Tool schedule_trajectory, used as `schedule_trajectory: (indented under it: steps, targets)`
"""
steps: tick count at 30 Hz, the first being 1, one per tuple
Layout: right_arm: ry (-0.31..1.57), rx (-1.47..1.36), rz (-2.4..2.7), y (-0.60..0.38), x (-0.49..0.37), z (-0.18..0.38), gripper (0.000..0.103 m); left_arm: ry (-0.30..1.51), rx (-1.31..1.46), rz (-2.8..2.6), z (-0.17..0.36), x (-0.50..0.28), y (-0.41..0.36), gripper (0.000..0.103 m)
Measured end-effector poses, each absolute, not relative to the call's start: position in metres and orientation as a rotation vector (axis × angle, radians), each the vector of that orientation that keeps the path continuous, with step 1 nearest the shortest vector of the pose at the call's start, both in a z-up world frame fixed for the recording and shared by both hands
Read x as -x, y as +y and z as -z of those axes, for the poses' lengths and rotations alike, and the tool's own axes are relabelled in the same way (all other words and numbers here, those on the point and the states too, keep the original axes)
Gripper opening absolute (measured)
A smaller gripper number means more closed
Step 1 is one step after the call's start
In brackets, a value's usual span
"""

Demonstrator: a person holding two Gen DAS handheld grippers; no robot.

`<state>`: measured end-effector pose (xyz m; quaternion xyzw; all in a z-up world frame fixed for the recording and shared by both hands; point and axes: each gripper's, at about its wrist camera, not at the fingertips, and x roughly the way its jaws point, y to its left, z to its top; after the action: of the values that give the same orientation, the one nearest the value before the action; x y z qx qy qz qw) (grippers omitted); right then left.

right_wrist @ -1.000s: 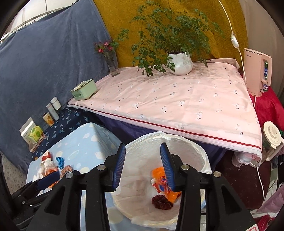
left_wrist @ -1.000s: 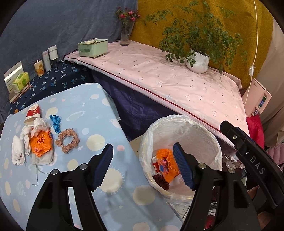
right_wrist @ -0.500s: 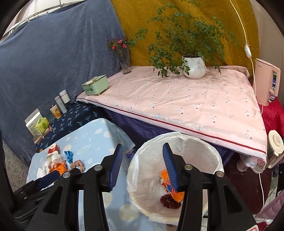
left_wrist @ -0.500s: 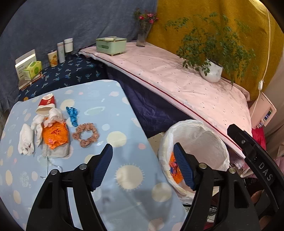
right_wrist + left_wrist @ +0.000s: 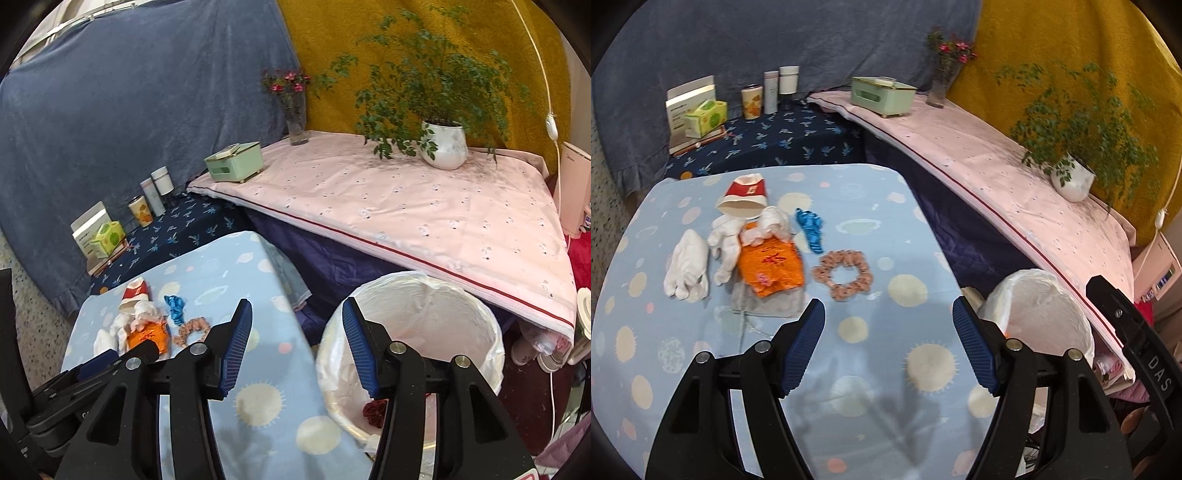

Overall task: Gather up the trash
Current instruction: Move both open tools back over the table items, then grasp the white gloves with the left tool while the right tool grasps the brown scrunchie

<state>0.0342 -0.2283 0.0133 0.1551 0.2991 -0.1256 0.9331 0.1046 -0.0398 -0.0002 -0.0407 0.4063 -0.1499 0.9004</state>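
Note:
Trash lies on the light blue spotted table (image 5: 871, 354): a red and white paper cup (image 5: 744, 195), white crumpled tissues (image 5: 687, 267), an orange wrapper (image 5: 771, 266), a blue wrapper (image 5: 811, 229) and a pink scrunchie (image 5: 843, 274). My left gripper (image 5: 888, 347) hangs open and empty over the table, short of them. To the right stands a bin lined with a white bag (image 5: 413, 343), with dark red trash (image 5: 373, 410) at its bottom. My right gripper (image 5: 297, 343) hovers between table edge and bin, its jaws opening with nothing between them.
A pink covered table (image 5: 424, 218) behind the bin carries a potted plant (image 5: 443, 144), a flower vase (image 5: 297, 114) and a green box (image 5: 234, 162). A dark blue shelf (image 5: 768, 144) holds cups, tubes and a tissue box. A pink appliance (image 5: 574, 192) stands at far right.
Both grippers swung left, away from the bin and toward the table. The trash pile now sits nearer the middle of the left wrist view. The right jaws have widened.

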Motion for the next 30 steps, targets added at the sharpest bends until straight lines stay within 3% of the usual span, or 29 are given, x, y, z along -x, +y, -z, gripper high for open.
schedule_trajectory:
  steps: [15, 30]
  targets:
    - [0.676, -0.230, 0.152, -0.151, -0.074, 0.002, 0.050, 0.829, 0.123, 0.120, 0.018, -0.106, 0.049, 0.068]
    - [0.787, -0.199, 0.139, -0.112, -0.131, 0.039, 0.050, 0.904, 0.212, -0.027, 0.057, -0.159, 0.145, 0.068]
